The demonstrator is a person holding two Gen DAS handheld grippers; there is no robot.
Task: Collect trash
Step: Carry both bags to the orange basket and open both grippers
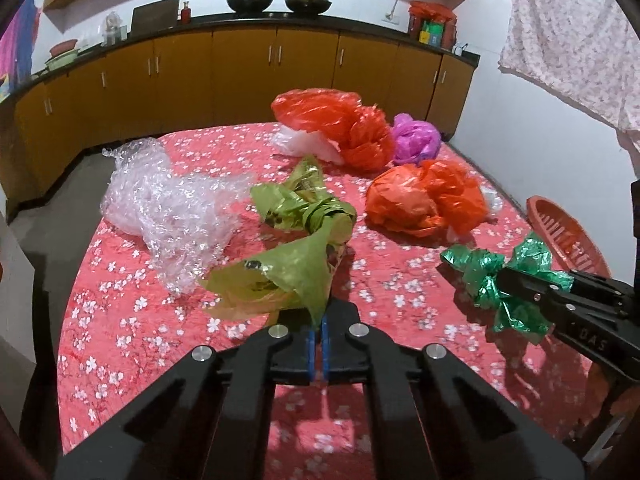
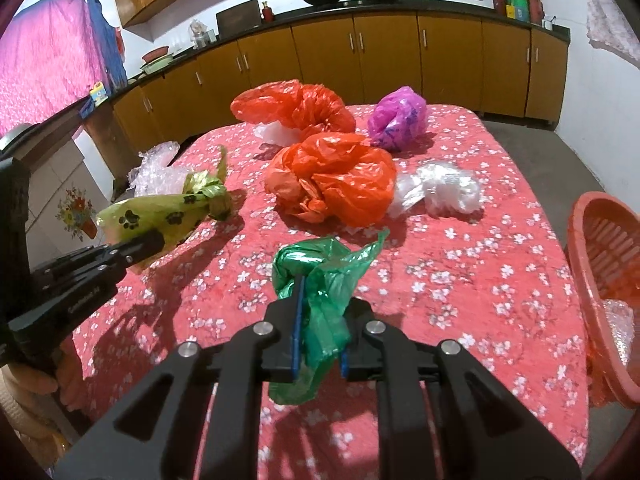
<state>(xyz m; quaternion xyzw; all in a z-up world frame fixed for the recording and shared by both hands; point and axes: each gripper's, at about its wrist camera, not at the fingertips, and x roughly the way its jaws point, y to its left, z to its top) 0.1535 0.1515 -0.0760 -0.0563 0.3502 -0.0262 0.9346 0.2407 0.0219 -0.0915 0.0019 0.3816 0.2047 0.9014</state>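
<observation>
Left wrist view: the fingers [image 1: 310, 344] of the left gripper [image 1: 319, 354] are clenched, blue pads nearly meeting, pinching a corner of the yellow-green bag [image 1: 276, 276]. The bag trails forward over the red floral bedspread [image 1: 120, 320]. The right gripper [image 1: 520, 288] enters from the right, grasping the dark green bag [image 1: 488, 280]. On the spread lie bubble wrap [image 1: 160, 208] at left, a far orange bag [image 1: 332, 120], a near orange bag [image 1: 424, 204] and a purple bag [image 1: 414, 138]. An orange basket [image 1: 560, 232] stands at the right edge. Brown cabinets [image 1: 240, 68] run along the far wall under a dark worktop [image 1: 360, 22] bearing two woks.

Right wrist view: the right gripper's [image 2: 320, 344] fingers [image 2: 296, 340] are closed onto the dark green bag [image 2: 320, 280], the bunched plastic keeping the pads somewhat apart. The left gripper [image 2: 148, 246] at left grips the yellow-green bag [image 2: 160, 212], which shows black paw prints. Ahead lie the near orange bag [image 2: 332, 180], the far orange bag [image 2: 292, 106], the purple bag [image 2: 396, 118] and a clear plastic wad [image 2: 444, 190]. The basket [image 2: 600, 264] at right holds some clear wrap.
</observation>
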